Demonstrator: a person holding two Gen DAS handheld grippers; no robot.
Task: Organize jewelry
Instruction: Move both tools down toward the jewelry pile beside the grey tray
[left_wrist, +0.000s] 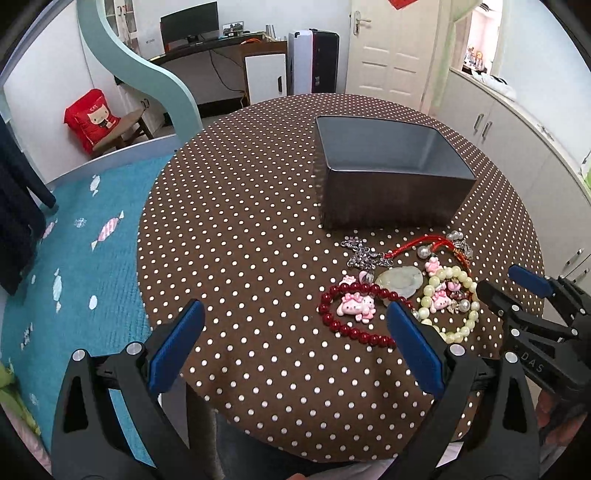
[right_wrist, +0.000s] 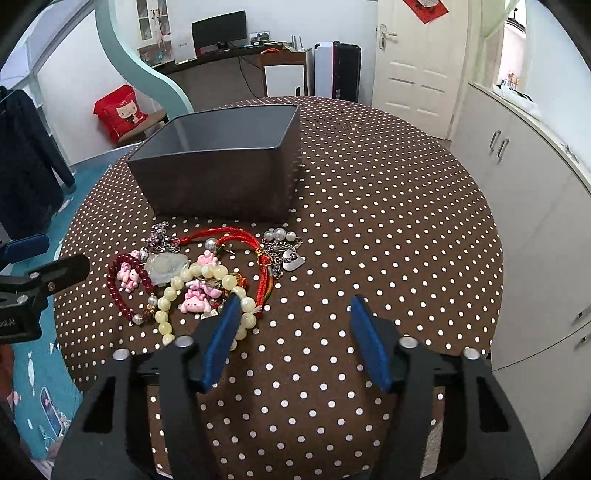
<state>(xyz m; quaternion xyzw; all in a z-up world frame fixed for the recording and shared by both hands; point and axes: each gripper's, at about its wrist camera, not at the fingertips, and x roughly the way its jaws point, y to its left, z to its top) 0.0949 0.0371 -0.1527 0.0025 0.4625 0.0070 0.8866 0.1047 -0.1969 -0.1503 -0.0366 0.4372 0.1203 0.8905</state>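
The jewelry lay in a loose heap on the polka-dot tabletop, just in front of the near wall of the dark open box, which looked empty inside as far as the views showed. Both grippers hovered above the cloth with jaws spread wide and nothing between them: the left gripper was near the red bead bracelet, and the right gripper had its left pad over the edge of the pale bead bracelet. Everything here was probably light, so weight would matter less than shape and tangling. The bead strands were floppy loops of hard, round, smooth beads; a pinch across a single run of beads, near the outer edge of the loop, seemed safest, since a grip on one bead alone could squirt off. The red cord was soft and draped over its neighbours, so lifting it might drag the pink charms along. The pale jade-like pendant looked stiff, slick and the most breakable, best taken across its narrower width. The metal chain with the heart tag lay slightly apart on the right and seemed the easiest first pick.
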